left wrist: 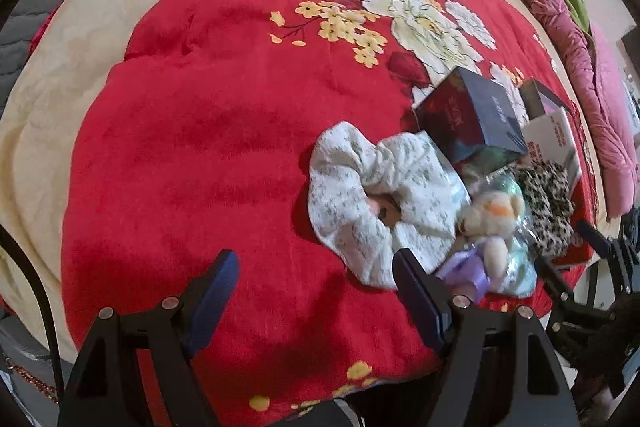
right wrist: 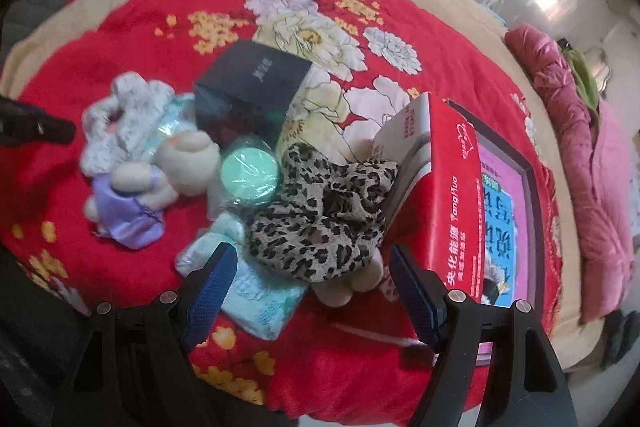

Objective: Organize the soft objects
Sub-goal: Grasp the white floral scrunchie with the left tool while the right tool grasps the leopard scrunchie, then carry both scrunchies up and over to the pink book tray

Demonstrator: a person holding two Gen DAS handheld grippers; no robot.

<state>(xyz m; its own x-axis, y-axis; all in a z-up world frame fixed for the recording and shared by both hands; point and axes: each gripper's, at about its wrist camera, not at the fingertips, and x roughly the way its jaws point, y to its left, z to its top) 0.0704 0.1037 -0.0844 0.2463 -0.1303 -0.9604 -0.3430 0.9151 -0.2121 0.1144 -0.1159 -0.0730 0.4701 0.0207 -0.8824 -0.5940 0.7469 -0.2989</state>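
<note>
On the red floral blanket [left wrist: 200,147] the white scrunchie [left wrist: 372,203] lies right of centre in the left wrist view, beside the left gripper [left wrist: 316,267], whose jaws stand wide and empty, while the right gripper [right wrist: 308,267], jaws also wide, hangs over the leopard scrunchie [right wrist: 320,223] at lower centre.

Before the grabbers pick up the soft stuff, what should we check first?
1. Left gripper jaws wide and empty: ok.
2. Right gripper jaws wide and empty: ok.
3. White scrunchie lies free on the red blanket, top uncovered: ok.
4. Leopard scrunchie free to lift: not ok, it leans on the red box.
5. Plush toy clear of neighbours: not ok, crowded by the green tub.
6. What hides beneath the leopard scrunchie: cannot tell.
</note>
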